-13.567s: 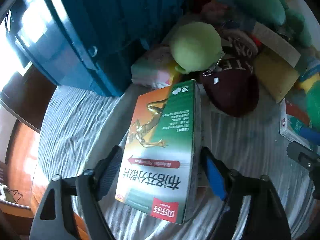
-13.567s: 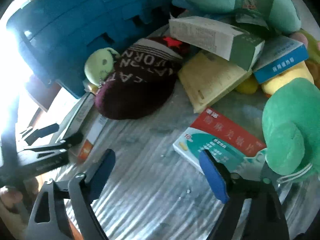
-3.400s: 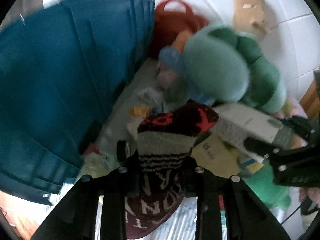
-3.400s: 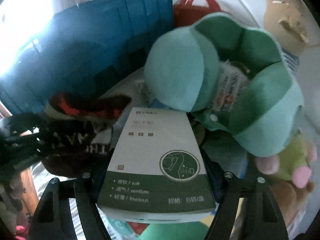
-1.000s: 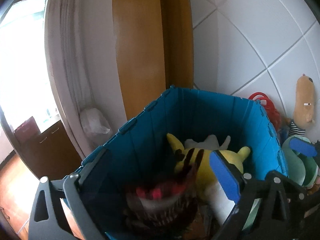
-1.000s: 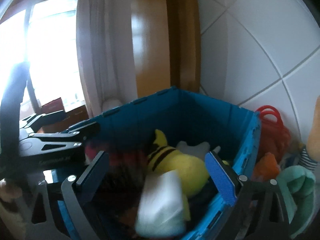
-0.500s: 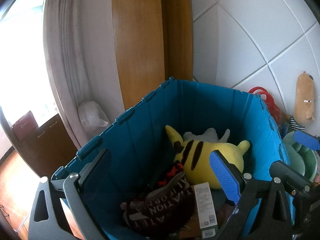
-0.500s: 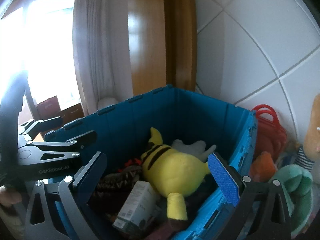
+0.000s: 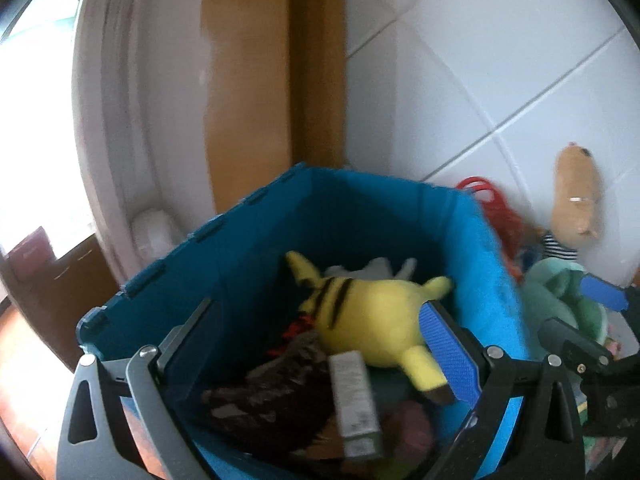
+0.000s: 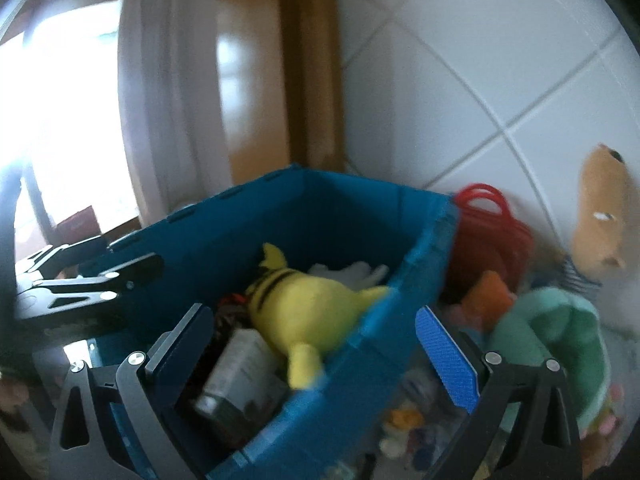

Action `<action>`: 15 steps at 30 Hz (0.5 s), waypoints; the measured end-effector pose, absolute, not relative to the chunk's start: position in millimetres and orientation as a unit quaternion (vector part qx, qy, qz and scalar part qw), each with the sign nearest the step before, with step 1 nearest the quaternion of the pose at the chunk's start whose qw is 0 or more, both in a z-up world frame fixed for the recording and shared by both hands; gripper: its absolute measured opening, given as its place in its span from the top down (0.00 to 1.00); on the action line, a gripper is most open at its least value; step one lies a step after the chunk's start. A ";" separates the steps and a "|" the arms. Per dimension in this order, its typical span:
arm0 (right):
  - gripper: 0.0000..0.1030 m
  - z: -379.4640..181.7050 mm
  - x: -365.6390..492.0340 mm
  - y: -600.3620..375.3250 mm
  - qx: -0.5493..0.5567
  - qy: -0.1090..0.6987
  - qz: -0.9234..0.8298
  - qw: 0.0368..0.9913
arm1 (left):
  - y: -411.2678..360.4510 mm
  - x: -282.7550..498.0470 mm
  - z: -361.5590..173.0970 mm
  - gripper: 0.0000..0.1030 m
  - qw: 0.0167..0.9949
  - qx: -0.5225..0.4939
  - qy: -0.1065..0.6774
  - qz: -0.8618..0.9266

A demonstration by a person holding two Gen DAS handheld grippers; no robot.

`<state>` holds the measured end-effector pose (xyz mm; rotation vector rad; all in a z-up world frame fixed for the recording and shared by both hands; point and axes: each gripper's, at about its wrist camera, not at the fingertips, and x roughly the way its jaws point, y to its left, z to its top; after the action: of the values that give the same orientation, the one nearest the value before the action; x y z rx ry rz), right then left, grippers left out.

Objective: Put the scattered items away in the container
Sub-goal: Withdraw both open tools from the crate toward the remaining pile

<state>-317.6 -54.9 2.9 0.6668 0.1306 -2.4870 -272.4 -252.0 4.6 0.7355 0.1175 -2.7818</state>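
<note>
Here, both claws, left (image 9: pixel 320 344) and right (image 10: pixel 316 344), hang spread and empty over the blue bin (image 9: pixel 384 196), box (image 9: pixel 354 400) already inside; next (likely) a swing toward the green plush (image 10: pixel 560 332) beside it.

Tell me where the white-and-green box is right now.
Inside the blue crate, near its front: the white-and-green box lies below the yellow plush, beside the dark knit hat; both views show it.

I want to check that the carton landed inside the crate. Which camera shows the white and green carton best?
The left wrist view: the white and green carton lies in full length inside the blue crate, below the yellow plush. The right wrist view shows it blurred and partly hidden behind a gripper finger.
</note>
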 end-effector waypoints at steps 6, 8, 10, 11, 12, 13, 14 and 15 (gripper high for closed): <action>0.00 -12.4 -303.0 24.7 0.265 0.026 -0.941 0.210 | -181.5 -263.7 6.2 0.03 0.054 0.239 0.022 -0.969; 0.00 -19.8 -297.4 53.3 0.274 0.018 -0.943 0.186 | -156.2 -262.4 5.1 0.03 0.029 0.237 0.015 -0.971; 0.00 -26.9 -290.0 81.2 0.281 0.011 -0.945 0.165 | -128.8 -260.8 3.5 0.03 0.004 0.236 0.004 -0.972; 0.00 -29.7 -286.6 93.7 0.284 0.011 -0.946 0.157 | -114.9 -259.9 2.6 0.03 -0.009 0.235 -0.001 -0.972; 0.00 -32.1 -283.4 104.9 0.288 0.012 -0.946 0.151 | -99.3 -257.7 1.2 0.03 -0.020 0.234 -0.004 -0.972; 0.00 -34.6 -280.2 116.2 0.291 0.012 -0.945 0.146 | -84.9 -255.5 -0.3 0.03 -0.030 0.235 -0.006 -0.971; 0.00 -37.0 -277.0 127.4 0.295 0.013 -0.945 0.141 | -75.7 -254.2 -1.6 0.03 -0.036 0.236 -0.005 -0.971; 0.00 -39.4 -273.9 138.7 0.299 0.014 -0.945 0.136 | -60.7 -251.3 -4.1 0.03 -0.046 0.238 -0.003 -0.970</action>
<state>-273.9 138.7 -39.4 0.8645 0.0410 -2.7354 -251.3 -60.7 -4.1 0.7687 -0.0107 -3.1401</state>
